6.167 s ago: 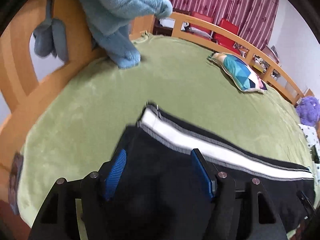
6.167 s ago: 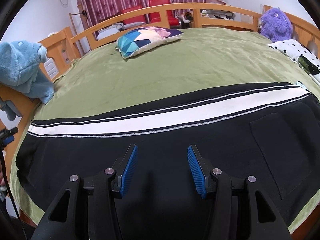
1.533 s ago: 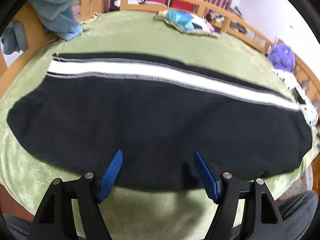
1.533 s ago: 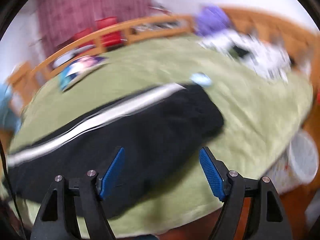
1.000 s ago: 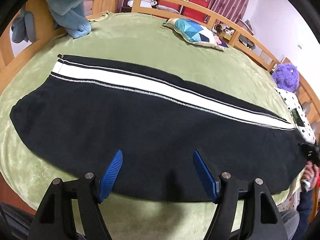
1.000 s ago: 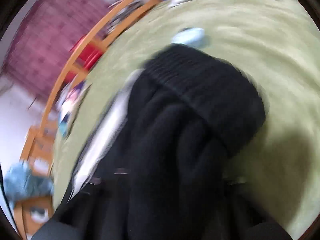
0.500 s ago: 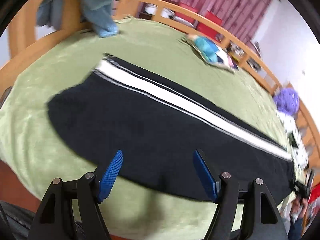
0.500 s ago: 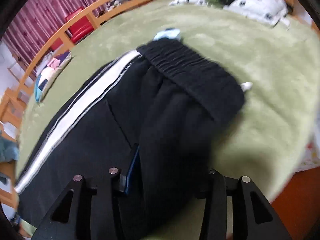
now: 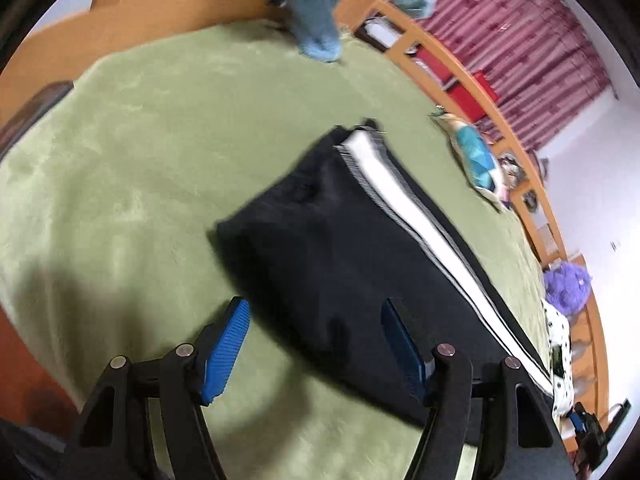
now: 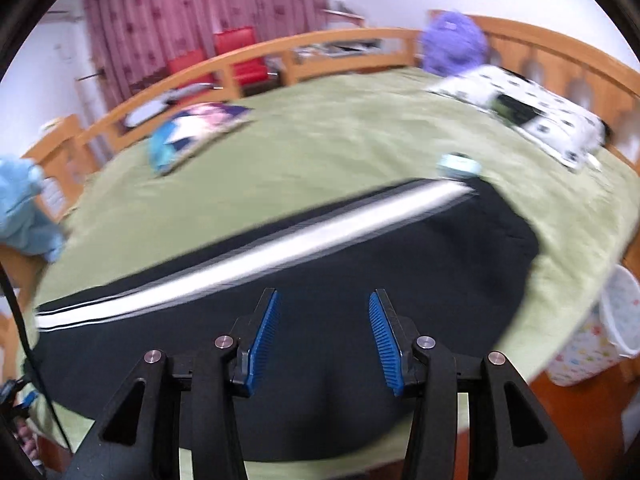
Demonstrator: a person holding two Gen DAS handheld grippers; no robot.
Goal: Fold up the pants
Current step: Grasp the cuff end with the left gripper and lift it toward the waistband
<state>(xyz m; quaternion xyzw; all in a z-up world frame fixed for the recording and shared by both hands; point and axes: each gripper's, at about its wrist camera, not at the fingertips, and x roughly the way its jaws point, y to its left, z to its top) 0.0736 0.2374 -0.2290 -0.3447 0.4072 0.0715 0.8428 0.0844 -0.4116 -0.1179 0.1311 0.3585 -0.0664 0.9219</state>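
Observation:
Black pants [image 9: 344, 264] with a white side stripe [image 9: 404, 208] lie flat on the green bed cover [image 9: 140, 152]. In the left wrist view their leg end is nearest. My left gripper [image 9: 316, 328] hovers over the near edge of that leg end, its jaws closing; black cloth shows between the blue pads [image 9: 224, 344], which do not press on it. In the right wrist view the pants [image 10: 400, 280] stretch across the bed, waistband at right. My right gripper [image 10: 322, 328] stands open above them, with nothing held.
A wooden rail [image 10: 320, 44] rings the bed. On the cover lie a patterned pillow [image 10: 192, 136], a spotted white pillow [image 10: 540, 120], a purple plush toy [image 10: 452, 44] and a small light-blue object [image 10: 458, 166]. A blue plush [image 9: 320, 8] hangs at the footboard. A white basket [image 10: 620, 308] stands on the floor.
My right gripper let go of the waistband, opened and drew back up. The left gripper swung toward the leg end of the pants and narrowed a little.

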